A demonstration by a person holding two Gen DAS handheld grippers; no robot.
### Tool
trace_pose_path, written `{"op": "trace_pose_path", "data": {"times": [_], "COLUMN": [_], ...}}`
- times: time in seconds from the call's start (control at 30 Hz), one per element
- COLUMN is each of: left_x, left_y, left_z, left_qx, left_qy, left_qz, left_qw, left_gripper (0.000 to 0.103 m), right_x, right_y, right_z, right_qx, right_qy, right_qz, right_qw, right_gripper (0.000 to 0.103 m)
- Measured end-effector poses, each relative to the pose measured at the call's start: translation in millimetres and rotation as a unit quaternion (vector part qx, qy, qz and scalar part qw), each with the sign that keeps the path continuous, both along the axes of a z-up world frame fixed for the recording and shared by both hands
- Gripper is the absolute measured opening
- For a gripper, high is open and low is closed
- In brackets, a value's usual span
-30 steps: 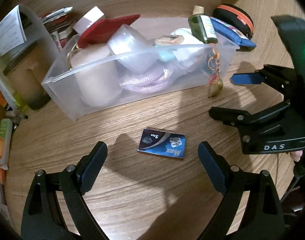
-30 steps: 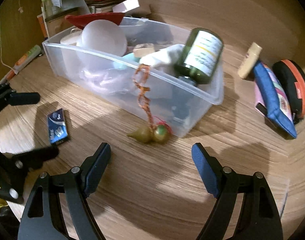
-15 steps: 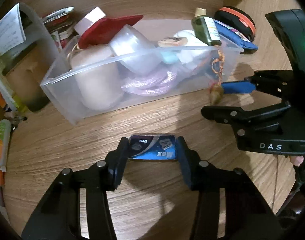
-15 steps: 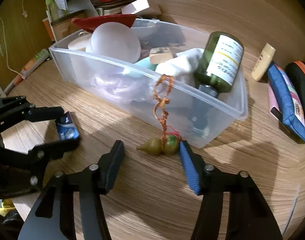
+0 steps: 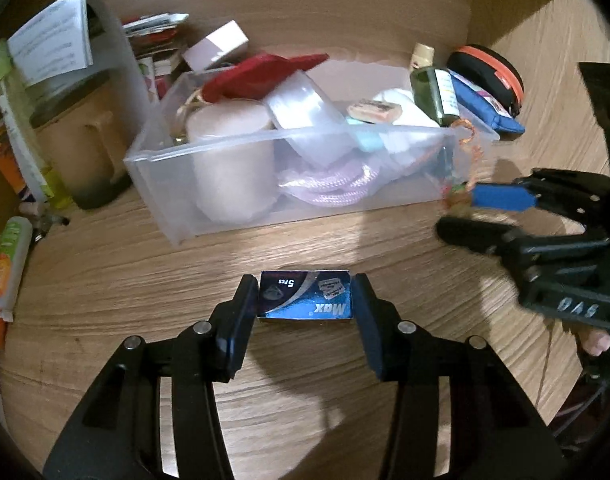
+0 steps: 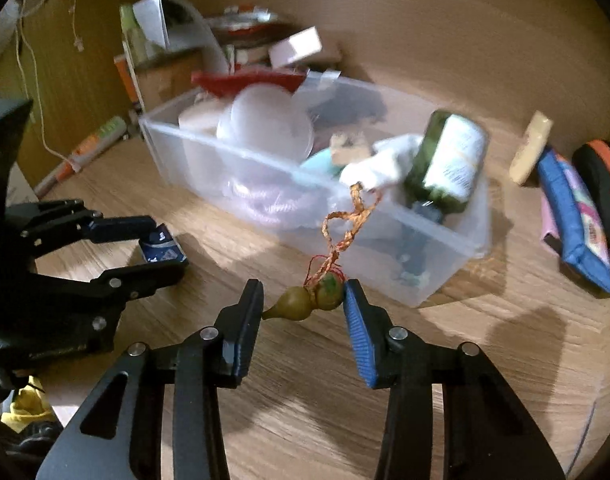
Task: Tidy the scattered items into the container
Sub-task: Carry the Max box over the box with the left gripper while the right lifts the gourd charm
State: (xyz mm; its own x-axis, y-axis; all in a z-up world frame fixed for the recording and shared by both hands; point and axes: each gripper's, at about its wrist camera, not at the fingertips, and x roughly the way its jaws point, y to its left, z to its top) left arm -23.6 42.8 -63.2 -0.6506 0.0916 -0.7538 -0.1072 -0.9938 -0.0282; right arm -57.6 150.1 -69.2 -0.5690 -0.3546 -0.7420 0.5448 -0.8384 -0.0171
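My left gripper (image 5: 305,300) is shut on a small blue card box (image 5: 305,297) and holds it just above the wooden table; the box also shows in the right wrist view (image 6: 161,245). My right gripper (image 6: 303,304) is shut on a small gourd charm (image 6: 305,300) whose orange cord (image 6: 345,224) hangs over the rim of the clear plastic bin (image 6: 445,236). The bin (image 5: 153,184) holds a white roll, a clear lid, a purple rope, a green bottle (image 6: 449,164) and a red cloth.
A blue pouch (image 6: 573,224) and a black-orange case (image 6: 601,176) lie right of the bin, with a beige tube (image 6: 531,148) beside them. A tan mug (image 5: 81,152), papers and a tube (image 5: 9,256) crowd the left side.
Both grippers moved forward and closed from wide open. The left one took hold of the blue box. The right one closed on the gourd charm and lifted it slightly.
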Motion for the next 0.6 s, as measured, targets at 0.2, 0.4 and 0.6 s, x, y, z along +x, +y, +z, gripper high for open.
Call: {"op": "trace_pose_path", "data": {"times": [0.2,0.4,0.6], "left_x": [6,11,8], "left_y": [-15,-25,-40], "left_z": [23,53,73], "left_qx": [0.020,0.027,0.024], "left_qy": [0.019,0.064,0.095], "left_qz": [0.015,0.029,0.046], "left_qw": [0.9995,0.9972,0.9941], "left_gripper": [0.047,0.047,0.047], "right_x": [3,-4,-10], "right_y": [12,17,19], "right_z": [27,47,52], "right_qx": [-0.029,-0.040,-0.036], "right_qy": [0.028,0.055,0.065], "right_qz": [-0.016,-0.036,-0.048], "right_qw": [0.999,0.997,0.996], "right_gripper": [0.038,0.038,0.038]}}
